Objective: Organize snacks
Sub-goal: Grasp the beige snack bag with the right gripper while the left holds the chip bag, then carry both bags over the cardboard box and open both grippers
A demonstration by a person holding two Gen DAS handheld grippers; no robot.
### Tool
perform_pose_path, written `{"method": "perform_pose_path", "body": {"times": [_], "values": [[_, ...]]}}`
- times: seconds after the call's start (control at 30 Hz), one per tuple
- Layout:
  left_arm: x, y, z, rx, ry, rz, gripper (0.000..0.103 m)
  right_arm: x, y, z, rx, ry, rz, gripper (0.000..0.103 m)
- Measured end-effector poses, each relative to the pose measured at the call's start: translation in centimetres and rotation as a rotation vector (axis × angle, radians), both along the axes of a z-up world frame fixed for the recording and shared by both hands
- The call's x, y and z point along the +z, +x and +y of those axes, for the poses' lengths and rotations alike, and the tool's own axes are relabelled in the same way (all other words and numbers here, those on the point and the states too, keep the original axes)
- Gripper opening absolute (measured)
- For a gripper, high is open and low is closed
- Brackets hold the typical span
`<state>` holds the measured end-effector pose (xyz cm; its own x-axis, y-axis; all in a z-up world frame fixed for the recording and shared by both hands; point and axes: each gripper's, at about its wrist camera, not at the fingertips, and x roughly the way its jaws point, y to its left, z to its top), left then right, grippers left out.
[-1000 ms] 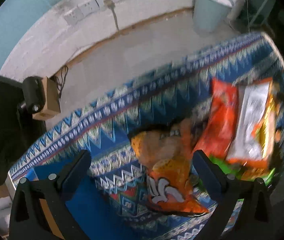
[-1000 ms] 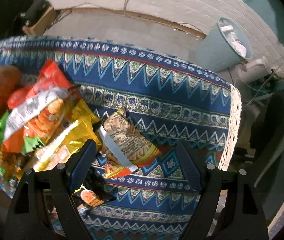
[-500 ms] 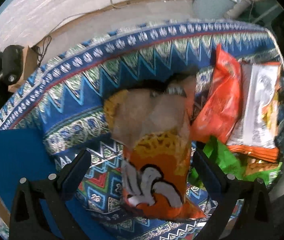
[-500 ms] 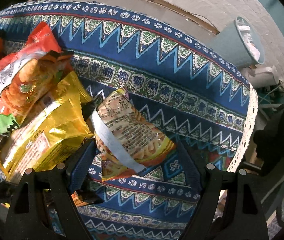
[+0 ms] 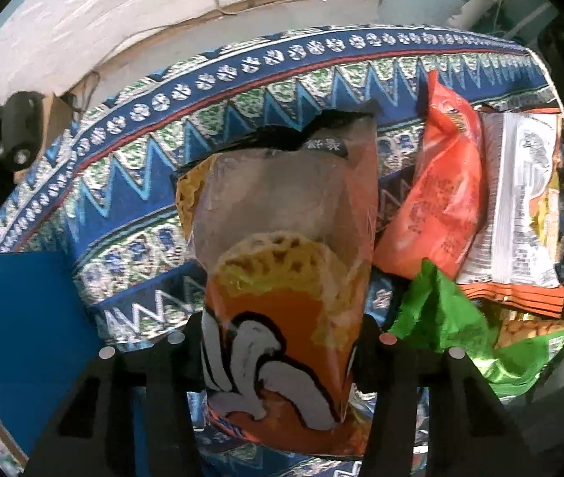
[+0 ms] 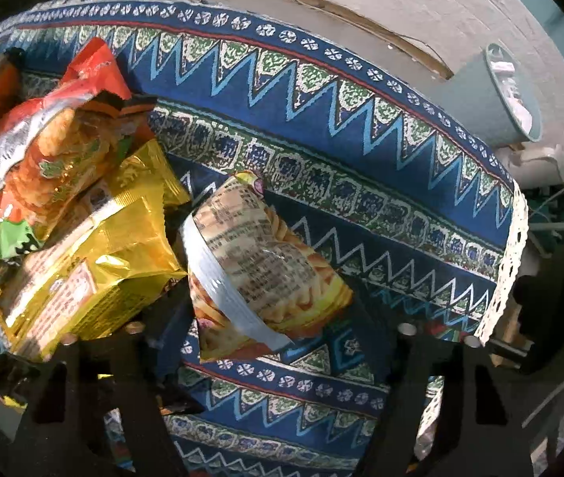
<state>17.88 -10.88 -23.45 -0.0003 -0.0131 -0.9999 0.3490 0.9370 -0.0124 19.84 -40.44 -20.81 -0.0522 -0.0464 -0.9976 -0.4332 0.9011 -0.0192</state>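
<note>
Already the left gripper (image 5: 280, 338) is closing on the orange snack bag (image 5: 282, 278) on the patterned tablecloth (image 6: 361, 127), pads touching its sides. The right gripper (image 6: 278, 330) is closing around the yellow fries packet (image 6: 258, 262), not yet pinching it. Slick, puffy film could slip from either grip, or the right could snag the gold packet (image 6: 95, 254) beside it.

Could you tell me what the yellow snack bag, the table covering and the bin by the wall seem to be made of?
Yellow snack bag: likely metallised plastic film, glossy, with sharp creases and bright glints.
Table covering: looks like woven cloth, matte, with a printed zigzag pattern and a white lace edge.
Bin: probably plastic, a smooth, evenly pale blue wall, though painted metal cannot be ruled out.
</note>
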Motion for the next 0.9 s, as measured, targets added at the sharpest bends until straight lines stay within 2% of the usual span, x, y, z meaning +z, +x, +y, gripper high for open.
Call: {"method": "perform_pose_path", "body": {"times": [0.13,0.17,0.2,0.4,0.57,0.7,0.9], "values": [[0.8,-0.2,0.8,-0.003,0.027,-0.023,0.051,0.5,-0.2,-0.4,-0.002,-0.009,-0.008,0.058],[1.7,-0.5,0.2,-0.001,0.028,-0.028,0.051,0.5,-0.3,-0.5,-0.003,-0.012,-0.009,0.051],[2.1,-0.6,0.3,0.0,0.031,-0.038,0.051,0.6,-0.4,-0.7,-0.005,-0.016,-0.009,0.049],[5.5,-1.6,0.0,-0.01,0.045,-0.128,0.051,2.3,-0.9,-1.8,-0.032,-0.049,-0.042,0.048],[8.3,-3.1,-0.4,-0.014,0.033,-0.197,0.051,5.1,-1.4,-2.6,-0.074,-0.063,-0.105,0.048],[10.2,-4.8,-0.7,-0.04,0.056,-0.25,0.051,8.1,-1.8,-2.4,-0.101,-0.033,-0.166,0.048],[12.2,-6.1,-0.3,-0.039,0.056,-0.302,0.051,11.9,-2.7,-0.6,-0.084,0.026,-0.24,0.048]]}}
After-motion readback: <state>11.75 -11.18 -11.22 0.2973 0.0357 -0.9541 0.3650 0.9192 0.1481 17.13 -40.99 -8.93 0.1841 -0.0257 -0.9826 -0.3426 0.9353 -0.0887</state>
